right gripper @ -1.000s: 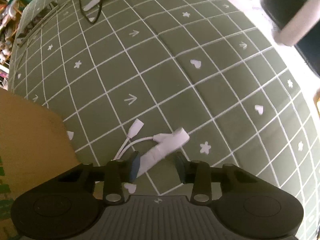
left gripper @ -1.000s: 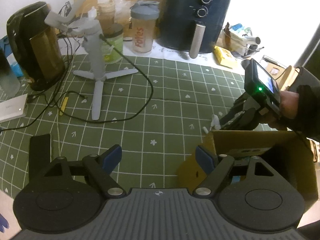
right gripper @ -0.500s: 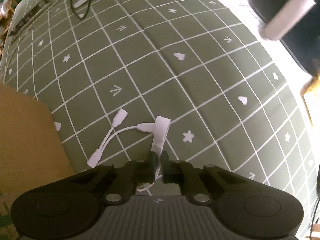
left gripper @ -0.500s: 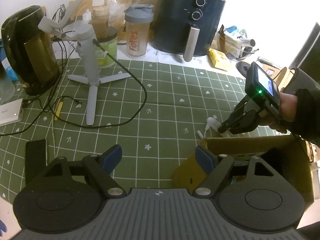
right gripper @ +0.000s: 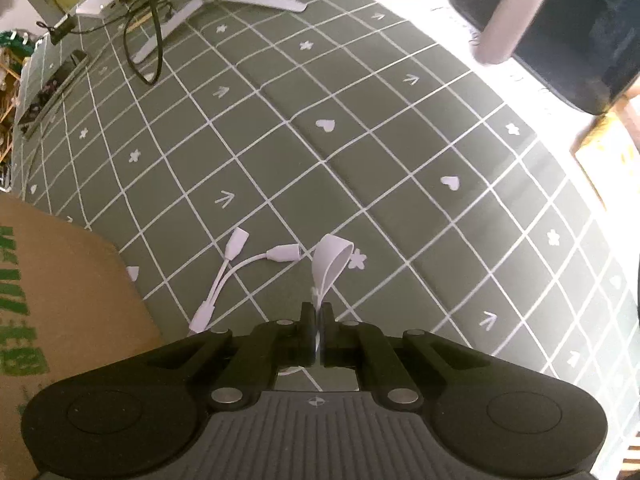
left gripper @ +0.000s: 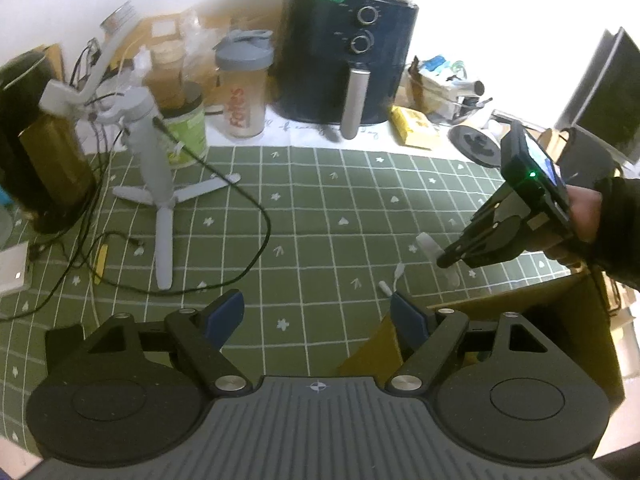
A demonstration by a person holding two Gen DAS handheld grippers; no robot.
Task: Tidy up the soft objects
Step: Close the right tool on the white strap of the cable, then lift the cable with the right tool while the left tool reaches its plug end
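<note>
Both pictures are bent round by the lens, so the lines of the green cloth [right gripper: 360, 152] are curved, most of all at the edges. In the left view, strong white glare is seen from 12 to 3 o'clock and the wall is washed out. The table is lit dimly. The blue fryer [left gripper: 348, 60] is blurred, and soft grain is seen everywhere.

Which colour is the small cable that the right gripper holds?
White; the cable shows best in the right wrist view.
</note>
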